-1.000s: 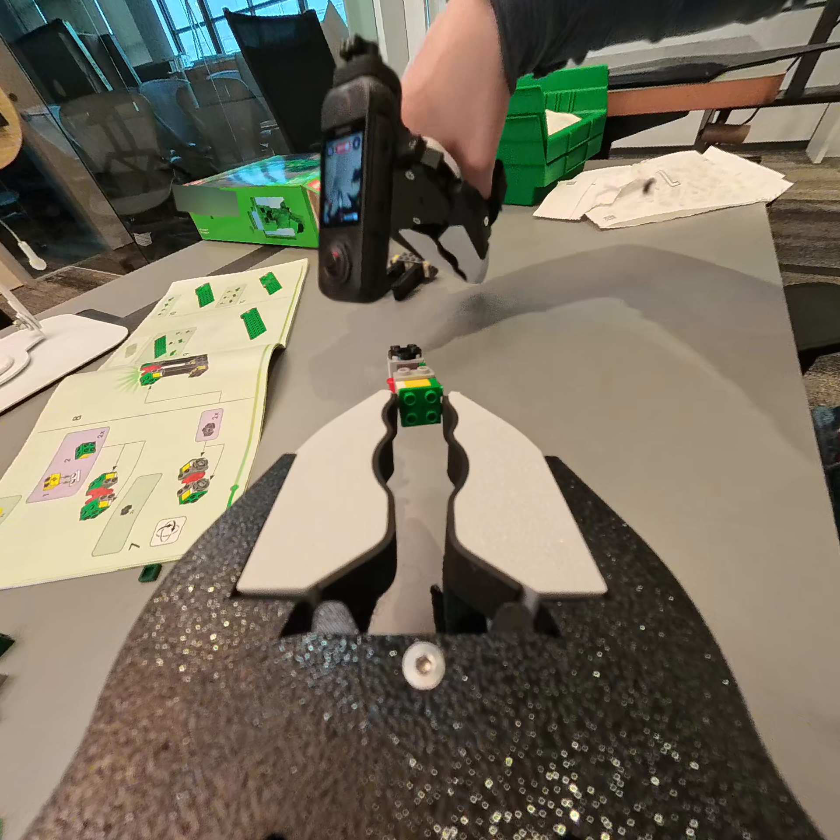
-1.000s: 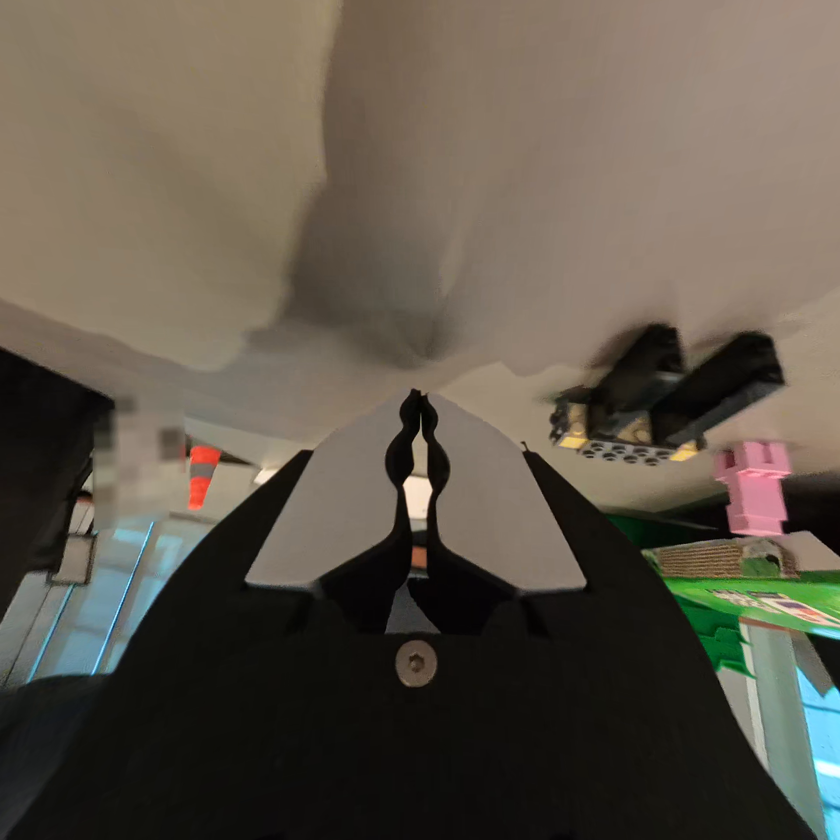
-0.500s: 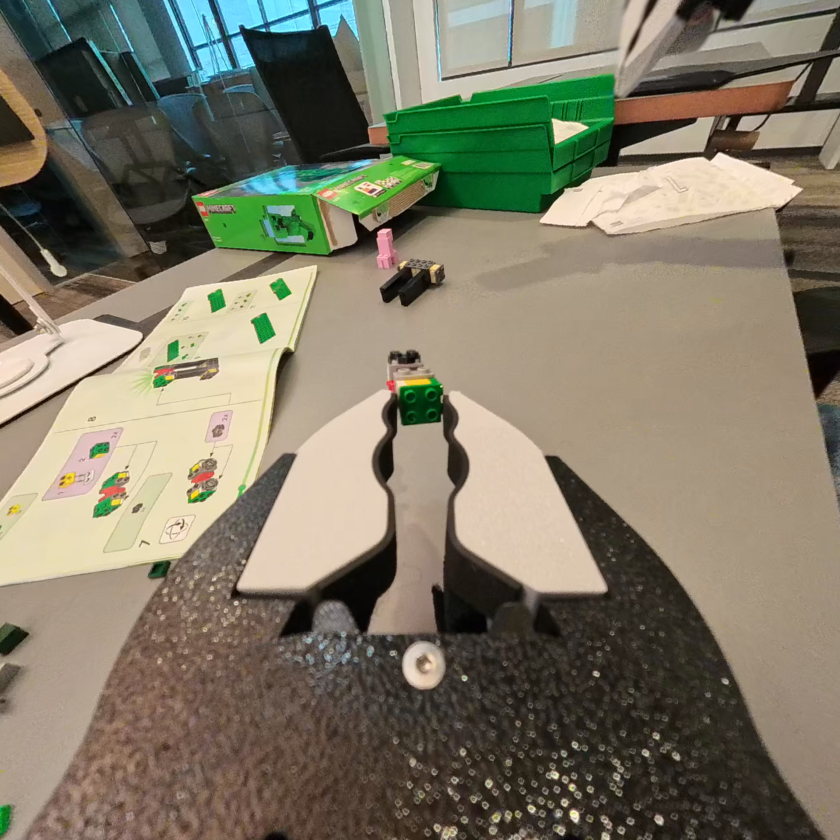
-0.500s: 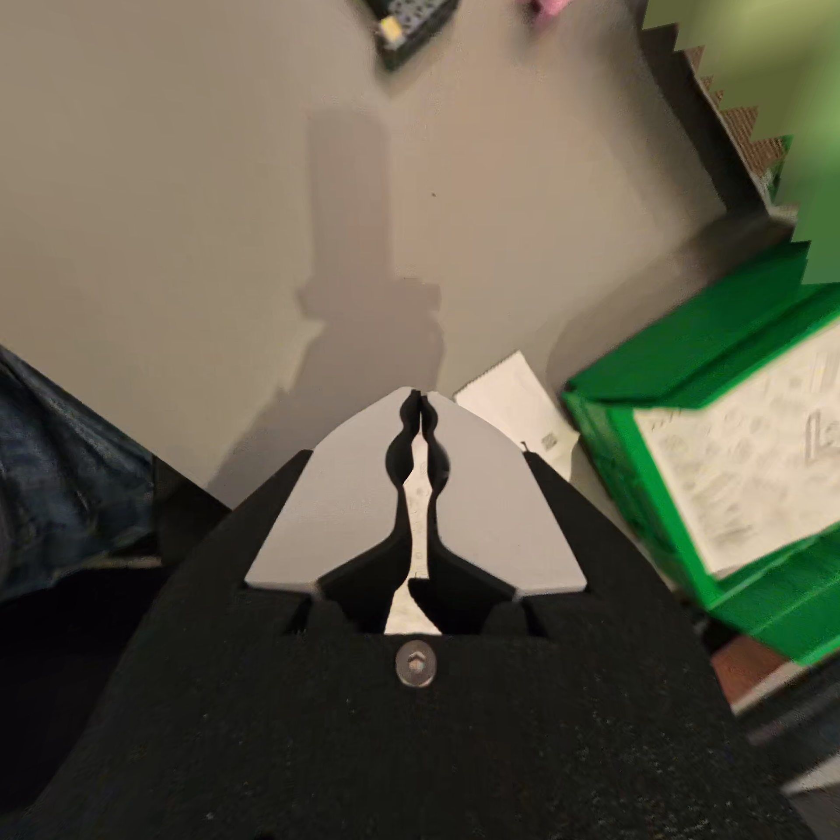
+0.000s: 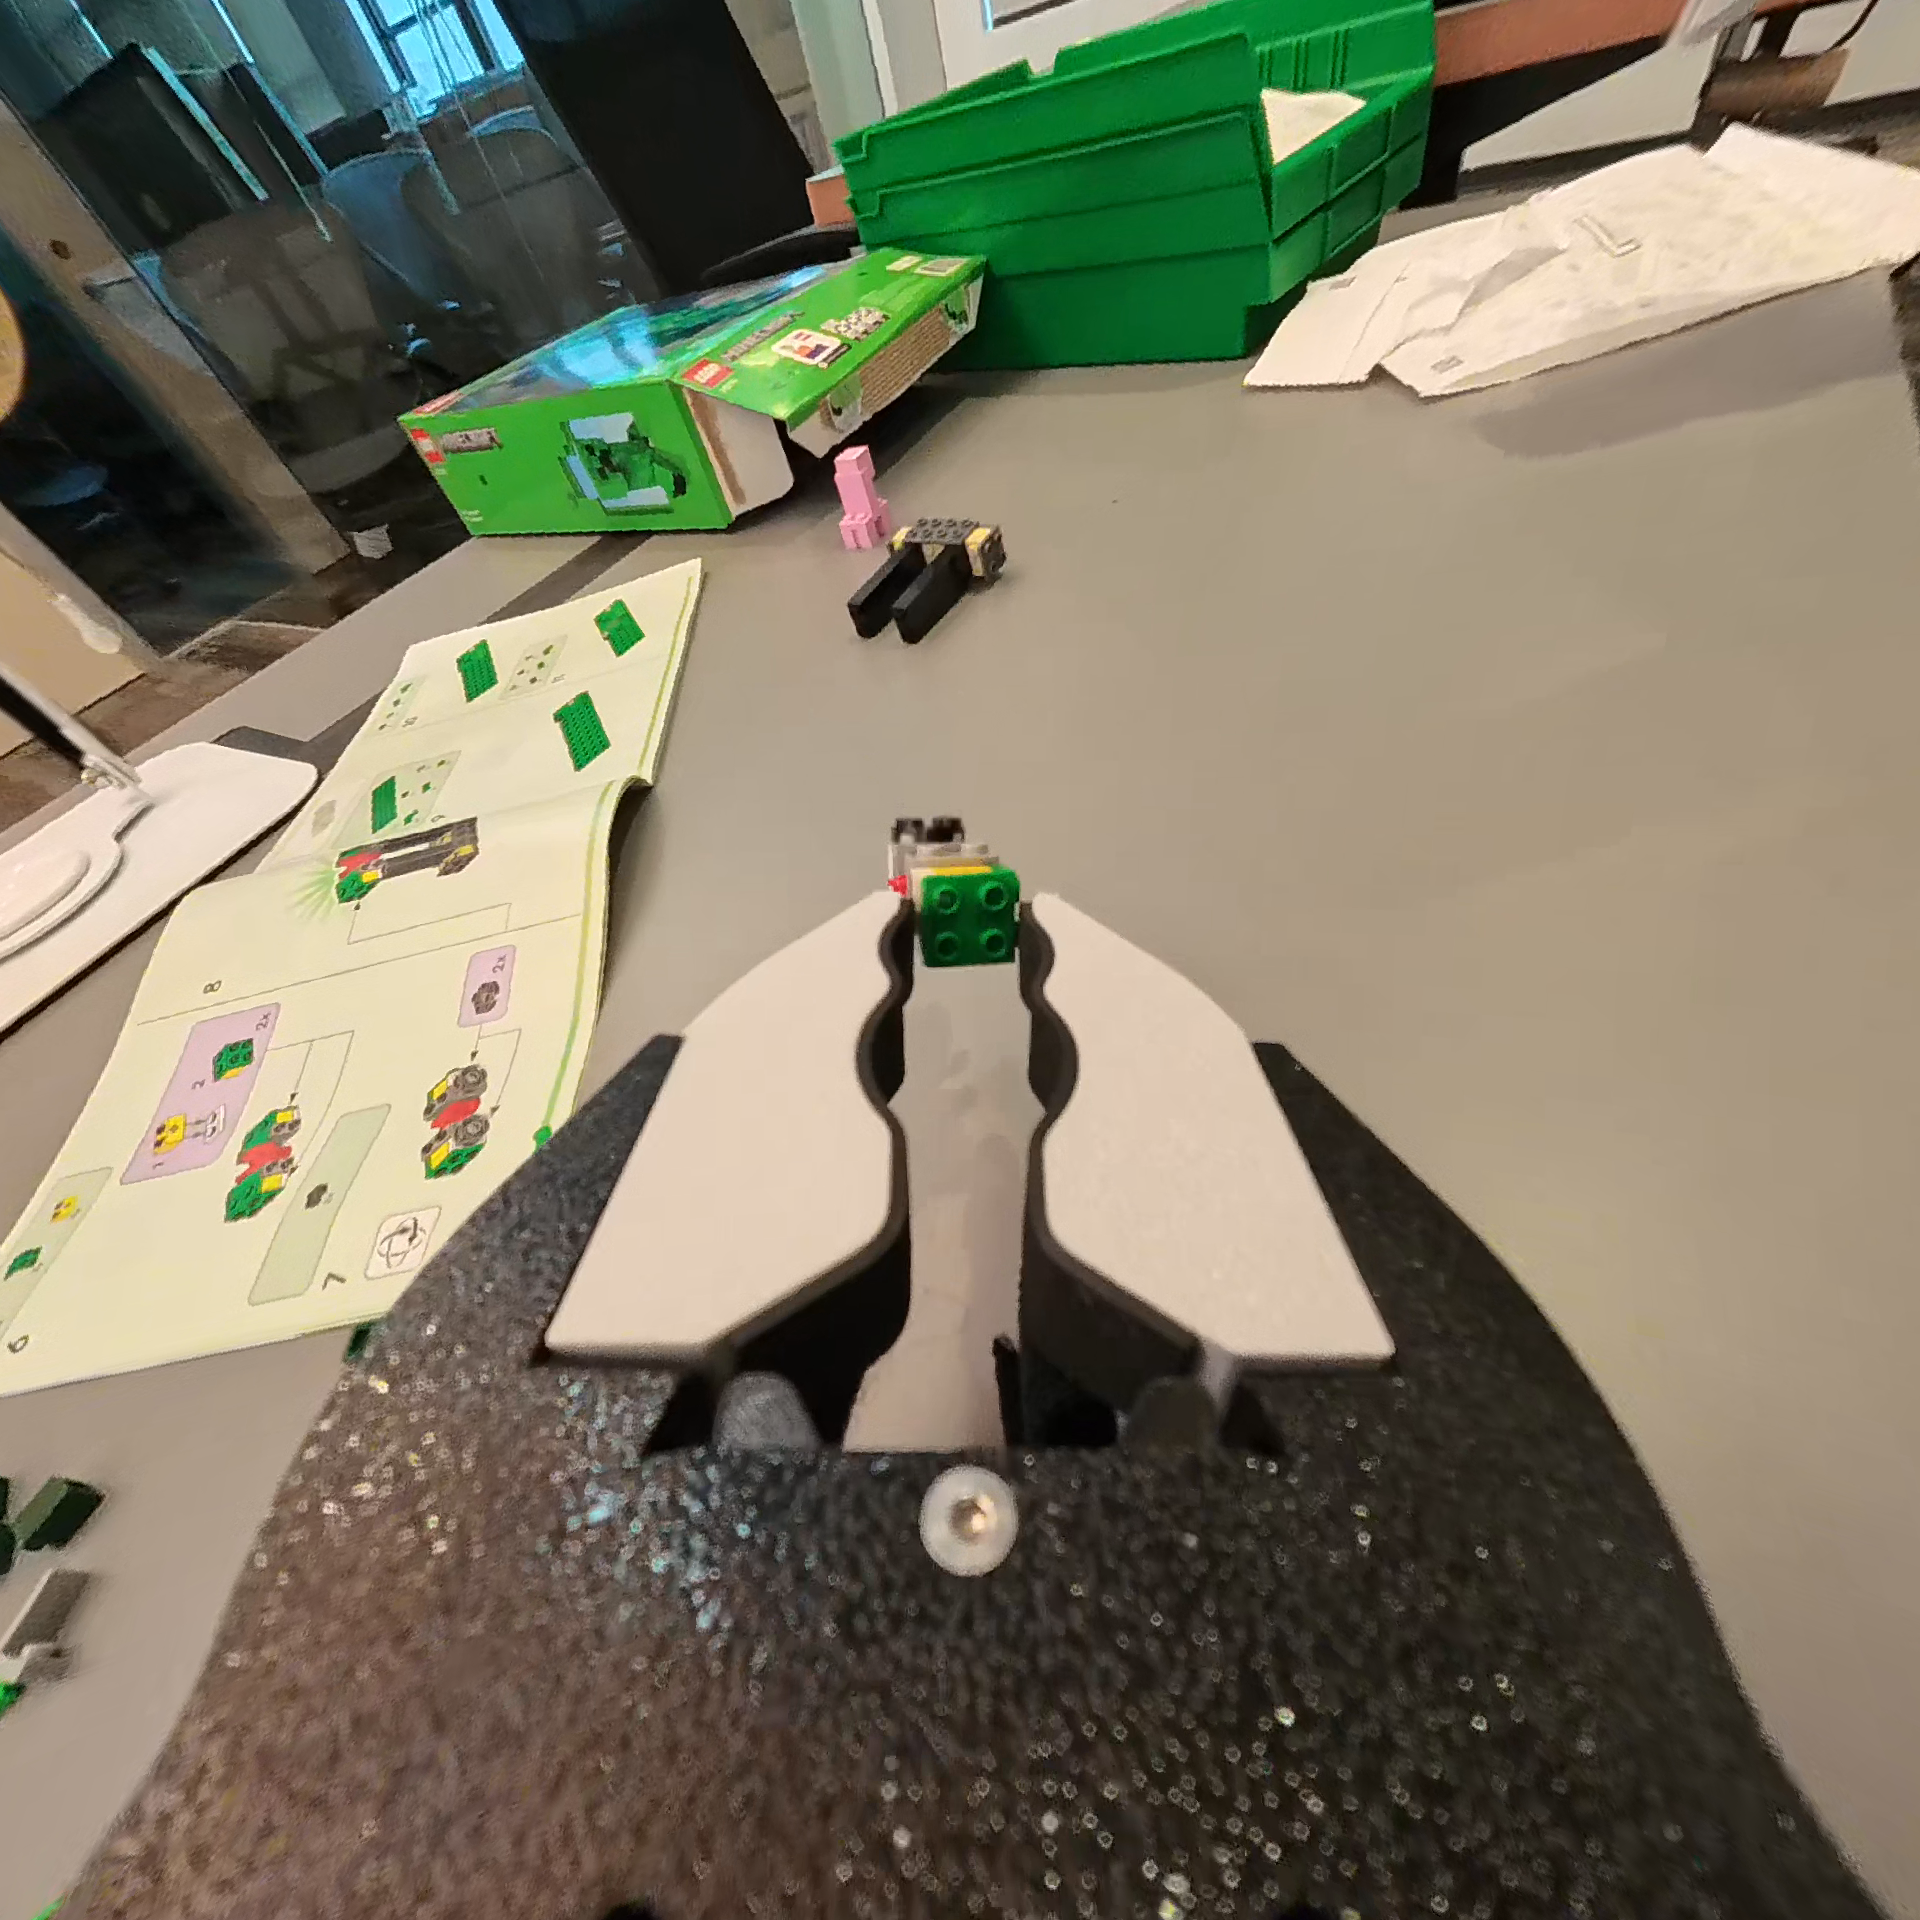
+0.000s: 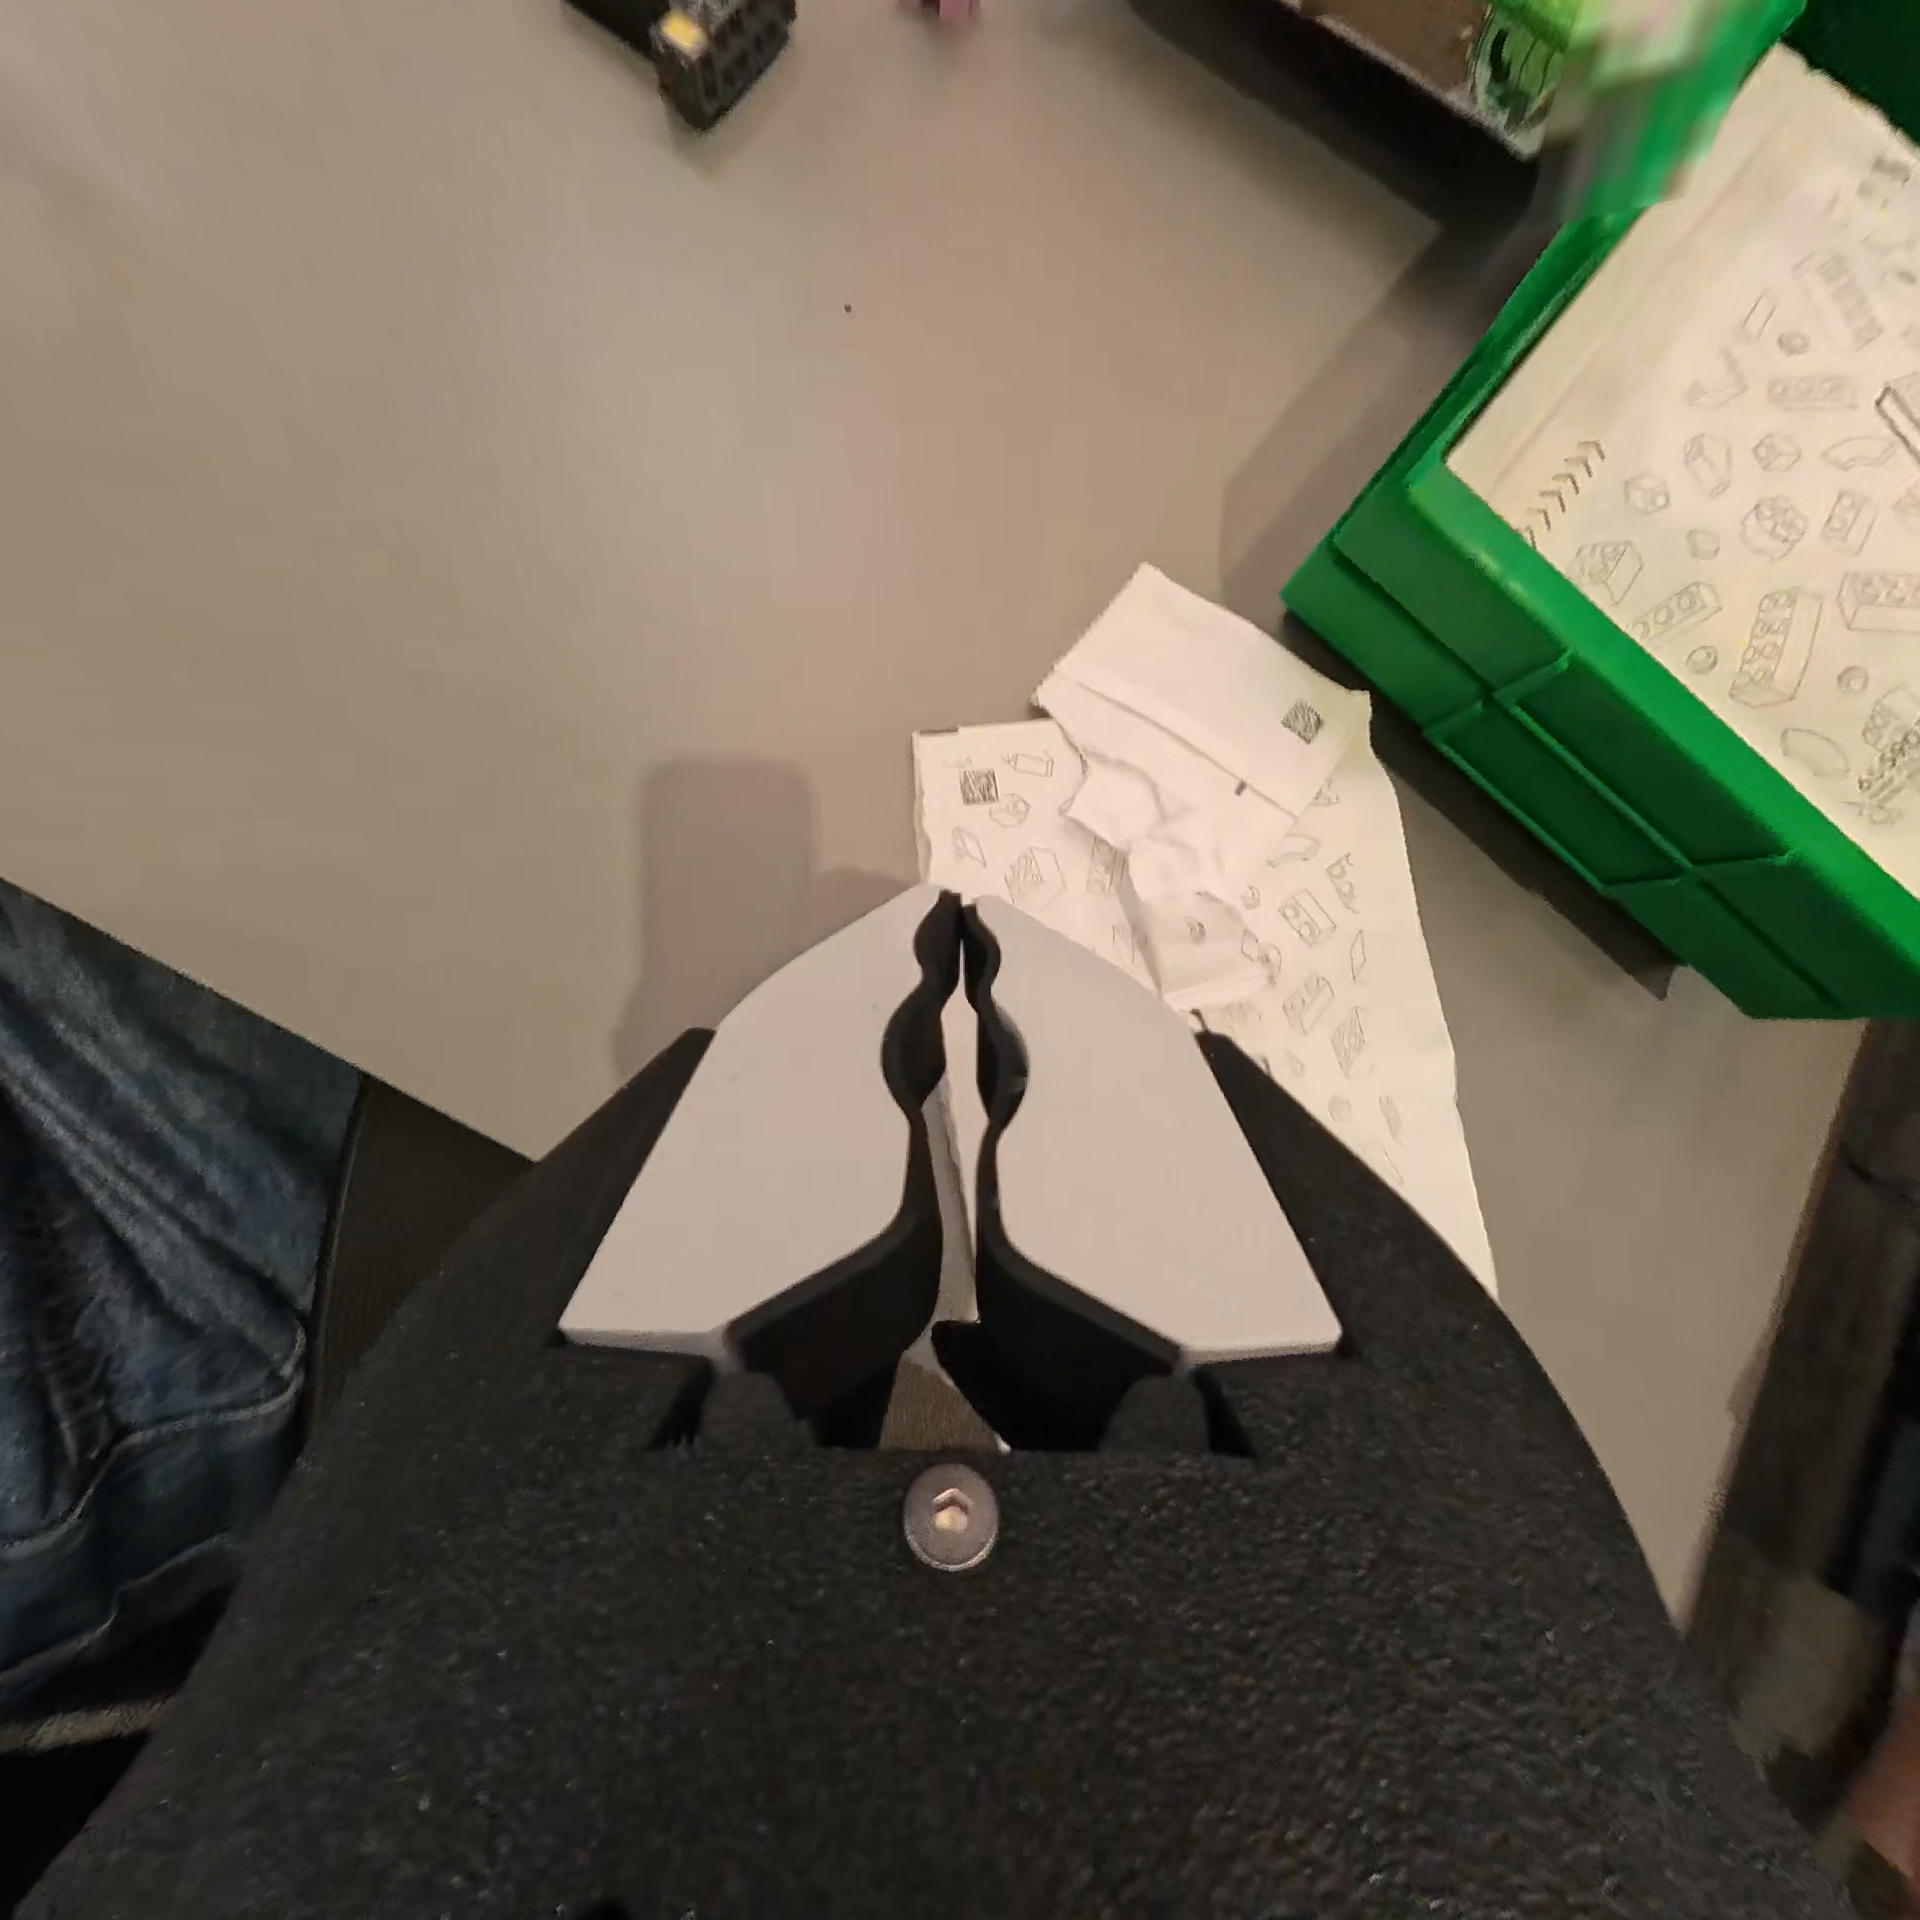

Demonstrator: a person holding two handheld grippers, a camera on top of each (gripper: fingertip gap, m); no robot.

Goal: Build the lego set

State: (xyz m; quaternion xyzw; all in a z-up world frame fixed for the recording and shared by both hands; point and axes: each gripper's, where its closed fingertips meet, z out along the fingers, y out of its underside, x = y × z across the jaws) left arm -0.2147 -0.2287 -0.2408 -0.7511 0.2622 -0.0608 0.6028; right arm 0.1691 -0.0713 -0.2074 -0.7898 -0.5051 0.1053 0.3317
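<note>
A second ago the right tool hung over the far worktop, in front of the box and the black piece; it has since swung off and no longer shows in the left wrist view, so the box [image 5: 623,436], the pink figure [image 5: 860,499] and the black piece [image 5: 930,577] now stand uncovered at about 12 o'clock. The right tool [image 6: 956,914] now looks down on the worktop [image 6: 416,468] edge, over crumpled paper bags [image 6: 1195,831] beside the green bins [image 6: 1558,707] at 2 o'clock; its jaws are all but closed, tips nearly touching, with nothing between them. This reads as a retreat with no part picked up, so the next brick is yet to be fetched.

The left tool [image 5: 966,925] has hardly shifted; its jaws stand part-open around the small build [image 5: 966,894], which sits at the tips, seemingly pinched on both sides. The build's long axis runs along the fingers, 6 to 12 o'clock; its green studded face points back toward the camera, its grey and black end away. The booklet [image 5: 364,935] lies open at 9 o'clock; a few loose bricks [image 5: 52,1517] lie at 8 o'clock.
</note>
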